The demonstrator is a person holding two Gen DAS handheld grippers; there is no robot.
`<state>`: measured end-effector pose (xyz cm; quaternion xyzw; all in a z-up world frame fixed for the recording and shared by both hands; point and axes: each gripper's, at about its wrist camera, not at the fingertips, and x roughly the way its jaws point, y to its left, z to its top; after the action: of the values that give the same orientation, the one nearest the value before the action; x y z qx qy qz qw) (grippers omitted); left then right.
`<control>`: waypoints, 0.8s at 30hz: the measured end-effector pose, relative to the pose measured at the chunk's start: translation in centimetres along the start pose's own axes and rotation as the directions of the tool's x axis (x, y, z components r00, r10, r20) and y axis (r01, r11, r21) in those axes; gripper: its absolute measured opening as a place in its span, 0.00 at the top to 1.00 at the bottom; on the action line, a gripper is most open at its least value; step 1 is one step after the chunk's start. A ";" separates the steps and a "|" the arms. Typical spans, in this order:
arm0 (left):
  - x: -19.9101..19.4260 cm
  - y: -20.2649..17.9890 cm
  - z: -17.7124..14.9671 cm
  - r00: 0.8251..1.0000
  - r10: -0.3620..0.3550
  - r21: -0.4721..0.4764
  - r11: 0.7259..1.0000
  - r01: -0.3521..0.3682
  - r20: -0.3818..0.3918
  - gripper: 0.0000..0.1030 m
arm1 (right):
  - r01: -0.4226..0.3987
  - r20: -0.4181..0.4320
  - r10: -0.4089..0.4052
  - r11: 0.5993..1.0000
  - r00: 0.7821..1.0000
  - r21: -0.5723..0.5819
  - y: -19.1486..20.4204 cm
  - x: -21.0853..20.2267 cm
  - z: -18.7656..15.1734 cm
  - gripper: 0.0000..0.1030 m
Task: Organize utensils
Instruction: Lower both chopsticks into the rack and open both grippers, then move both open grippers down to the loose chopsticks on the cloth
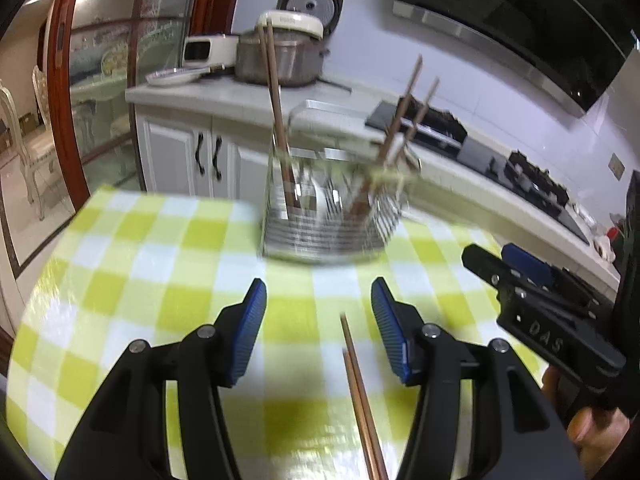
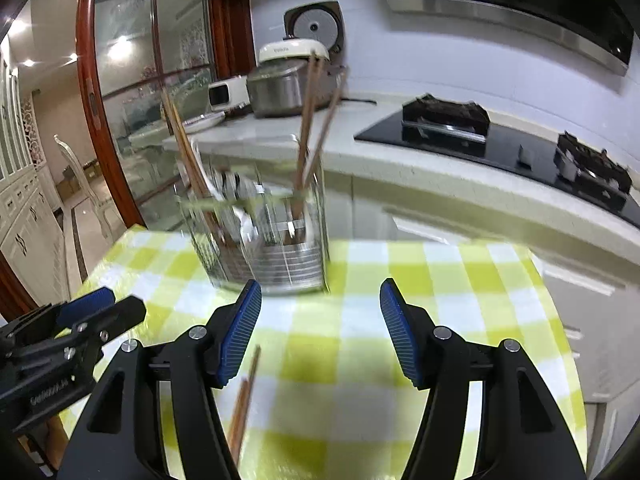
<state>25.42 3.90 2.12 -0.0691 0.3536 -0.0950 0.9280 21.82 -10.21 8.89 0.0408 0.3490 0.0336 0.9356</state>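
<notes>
A wire-sided metal utensil holder (image 1: 326, 216) stands on the surface under a yellow-green and white checked cloth (image 1: 152, 280), blurred in both views. Brown wooden chopsticks (image 1: 276, 112) stand upright in its left compartment, and another pair (image 1: 400, 132) leans toward one o'clock on the right side. The left gripper (image 1: 319, 300) hovers near the holder with its blue-padded jaws spread apart and nothing between them; a loose pair of reddish-brown chopsticks (image 1: 360, 396) lies on the cloth at six o'clock, just beside the right-hand pad. The right gripper (image 2: 321, 300) faces the holder too, jaws wide apart and empty.
</notes>
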 end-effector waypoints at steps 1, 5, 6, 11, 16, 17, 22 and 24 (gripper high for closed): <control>0.1 -0.1 -0.5 1.000 0.000 0.000 1.000 0.000 -0.009 0.49 | 0.004 -0.008 -0.004 1.000 1.000 0.004 -0.2 0.0 -0.5 0.44; -0.1 -0.5 -3.0 0.999 -0.004 0.001 1.000 0.004 -0.042 0.49 | 0.023 -0.036 -0.023 1.000 0.999 0.010 -1.0 -0.5 -2.7 0.44; -0.2 -0.6 -3.5 0.999 -0.006 0.003 1.000 0.006 -0.047 0.49 | 0.027 -0.039 -0.027 1.000 0.999 0.009 -1.1 -0.5 -2.9 0.44; 0.4 -1.0 -5.6 0.996 -0.019 -0.004 1.000 0.019 -0.093 0.49 | 0.040 -0.059 -0.040 0.999 0.997 0.001 -1.5 -1.0 -4.7 0.44; 1.1 -1.3 -6.9 0.991 -0.014 0.003 1.000 0.015 -0.131 0.53 | 0.042 -0.093 -0.041 0.999 0.995 0.011 -2.3 -0.9 -6.8 0.44; 1.4 -1.5 -7.2 0.990 -0.005 0.021 1.000 0.008 -0.140 0.57 | 0.042 -0.099 -0.040 0.999 0.994 0.014 -2.4 -0.8 -7.0 0.44; 2.6 -2.1 -7.7 0.984 -0.011 0.035 0.999 0.018 -0.176 0.67 | 0.041 -0.141 -0.038 0.999 0.989 0.017 -2.9 -0.1 -8.5 0.44; 3.3 -2.3 -8.0 0.981 -0.010 0.042 0.999 0.018 -0.192 0.71 | 0.042 -0.151 -0.039 0.999 0.988 0.020 -3.1 0.0 -8.8 0.44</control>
<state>22.16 0.39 -5.46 -0.0419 0.4388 -0.1155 0.8902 16.12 -12.83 1.95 0.0417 0.4198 0.0137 0.9066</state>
